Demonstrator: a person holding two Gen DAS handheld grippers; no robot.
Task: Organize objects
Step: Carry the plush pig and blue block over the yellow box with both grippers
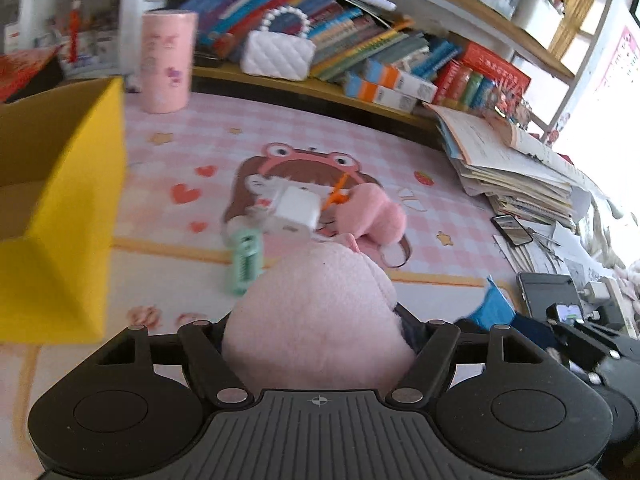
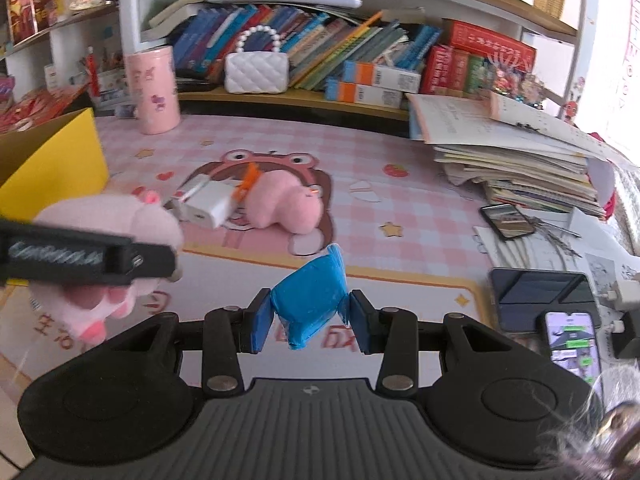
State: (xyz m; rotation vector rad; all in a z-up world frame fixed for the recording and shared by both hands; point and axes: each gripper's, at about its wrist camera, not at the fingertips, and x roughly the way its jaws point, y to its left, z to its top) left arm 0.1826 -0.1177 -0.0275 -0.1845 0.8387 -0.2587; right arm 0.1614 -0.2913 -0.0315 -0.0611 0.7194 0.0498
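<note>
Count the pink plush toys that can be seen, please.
2. One plush is held in the left gripper, near the yellow box. The other lies on the mat beside the white charger. Others may be hidden.

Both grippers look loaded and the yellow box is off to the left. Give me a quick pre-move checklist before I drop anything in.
1. Left gripper shut on the pink plush toy: ok.
2. Right gripper shut on the blue packet: ok.
3. Yellow box open at the top: ok.
4. Room inside the box: cannot tell, its floor is mostly hidden.
5. Desk cleared: not ok; white charger, second pink plush and green clip remain on the mat.
</note>
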